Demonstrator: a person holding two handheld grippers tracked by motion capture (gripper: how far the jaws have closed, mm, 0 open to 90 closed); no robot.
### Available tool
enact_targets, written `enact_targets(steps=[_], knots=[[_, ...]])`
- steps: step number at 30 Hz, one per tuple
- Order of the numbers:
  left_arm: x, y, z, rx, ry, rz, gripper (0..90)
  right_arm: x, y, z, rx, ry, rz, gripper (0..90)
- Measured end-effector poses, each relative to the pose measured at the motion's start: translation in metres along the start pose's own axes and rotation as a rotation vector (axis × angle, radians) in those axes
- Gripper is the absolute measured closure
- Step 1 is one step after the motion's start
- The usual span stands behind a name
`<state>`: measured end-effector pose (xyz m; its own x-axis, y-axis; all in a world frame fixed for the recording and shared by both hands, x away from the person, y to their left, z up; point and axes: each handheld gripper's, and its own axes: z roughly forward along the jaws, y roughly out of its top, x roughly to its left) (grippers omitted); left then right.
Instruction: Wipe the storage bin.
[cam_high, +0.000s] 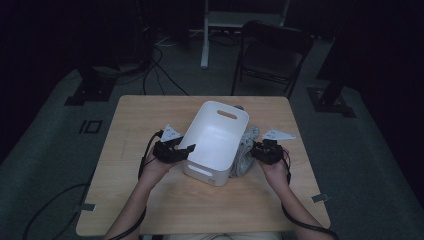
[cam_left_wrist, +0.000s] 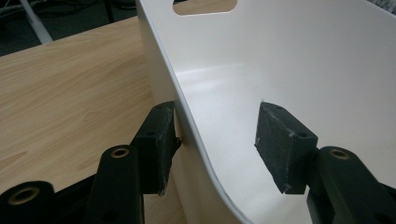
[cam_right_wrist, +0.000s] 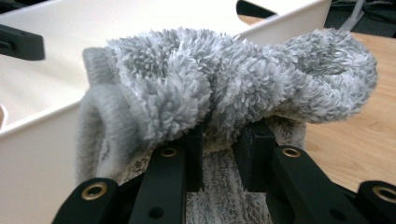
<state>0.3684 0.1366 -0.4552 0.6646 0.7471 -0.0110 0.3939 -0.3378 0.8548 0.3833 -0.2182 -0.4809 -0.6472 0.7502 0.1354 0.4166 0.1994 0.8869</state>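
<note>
The right gripper (cam_high: 261, 151) is clamped on a fluffy grey cloth (cam_right_wrist: 224, 88). Its two black jaws pinch a fold of the cloth from below, and the rest bunches up soft on top. In the high view the grey cloth (cam_high: 246, 150) sits just beside the right wall of the white bin (cam_high: 218, 172), right up against it. The bin stands in the middle of the wooden table (cam_high: 150, 210) and looks empty inside.

The left gripper (cam_high: 176, 151) is at the left wall of the bin. Its jaws stand apart, one outside the wall and one inside. The outside pad (cam_left_wrist: 158, 140) touches the wall. The inside pad (cam_left_wrist: 282, 142) looks clear of it. So it steadies the bin but does not squeeze it.

The step looks like this: put the cloth into the bin.

To do it well, the right gripper should keep its pinch tight, since the cloth is floppy and can slip. It should lift the cloth high enough that the hanging part clears the rim, or the cloth may catch and push the bin. Then it should go left over the open middle and come down before letting go. The left gripper should stay at the wall so the bin does not slide or tip.
</note>
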Motion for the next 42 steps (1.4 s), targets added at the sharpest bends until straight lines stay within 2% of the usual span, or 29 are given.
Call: enact_targets(steps=[12,32,35,37,38,41,42], knots=[[0.000,0.000,0.000,0.000,0.000,0.004,47.4,-0.004,-0.011,0.013,0.043,-0.015,0.027,74.3],[0.002,0.000,0.001,-0.012,0.011,-0.009,44.9,-0.010,-0.034,0.041,0.170,-0.042,0.057,77.2],[0.004,0.000,0.001,-0.012,0.000,-0.011,42.3,-0.011,-0.032,0.039,0.176,-0.043,0.051,77.4],[0.007,-0.001,-0.003,-0.015,-0.006,-0.015,42.3,-0.010,-0.028,0.033,0.157,-0.032,0.054,77.6],[0.011,0.000,-0.007,-0.028,-0.016,-0.039,42.2,-0.008,-0.022,0.025,0.139,-0.027,0.038,77.6],[0.012,0.001,-0.011,-0.035,-0.023,-0.054,42.2,-0.007,-0.017,0.015,0.118,-0.025,0.026,77.7],[0.011,0.003,-0.014,-0.035,-0.036,-0.056,42.3,-0.008,-0.012,0.005,0.095,-0.029,0.019,77.8]])
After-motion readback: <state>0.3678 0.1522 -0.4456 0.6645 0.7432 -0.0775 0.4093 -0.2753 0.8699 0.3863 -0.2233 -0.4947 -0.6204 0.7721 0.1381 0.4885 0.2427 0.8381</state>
